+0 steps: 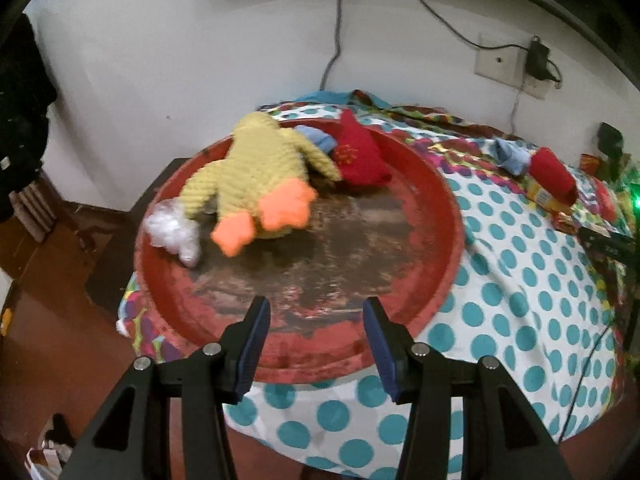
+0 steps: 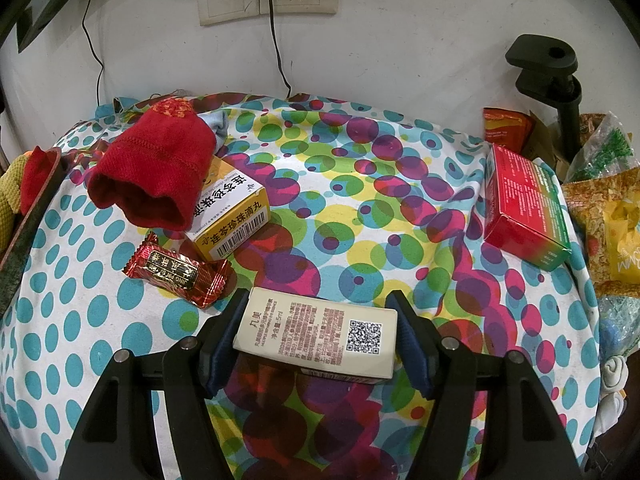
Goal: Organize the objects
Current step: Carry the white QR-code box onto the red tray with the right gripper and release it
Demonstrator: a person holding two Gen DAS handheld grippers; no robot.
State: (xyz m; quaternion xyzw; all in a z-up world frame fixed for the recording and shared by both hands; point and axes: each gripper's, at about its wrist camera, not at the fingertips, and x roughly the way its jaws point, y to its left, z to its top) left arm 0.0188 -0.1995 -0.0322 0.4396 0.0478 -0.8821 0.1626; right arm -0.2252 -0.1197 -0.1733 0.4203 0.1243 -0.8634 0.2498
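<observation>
In the left wrist view my left gripper (image 1: pixel 316 306) hangs open over the near rim of a worn red round tray (image 1: pixel 440 184), with nothing between its fingers. A yellow knitted duck toy (image 1: pixel 256 172), a red sock (image 1: pixel 360 156), a blue cloth (image 1: pixel 316 136) and a wad of clear plastic (image 1: pixel 172 232) lie in the tray. In the right wrist view my right gripper (image 2: pixel 318 296) is shut on a flat white box (image 2: pixel 316 332) with a QR code, held a little above the spotted tablecloth (image 2: pixel 360 200).
Left of the held box lie a red candy wrapper (image 2: pixel 176 272) and a yellow medicine box (image 2: pixel 236 216) half under a red sock (image 2: pixel 156 172). A red box (image 2: pixel 524 216), snack packets (image 2: pixel 608 220) and a black clamp post (image 2: pixel 552 76) crowd the right side. Cables hang down the wall.
</observation>
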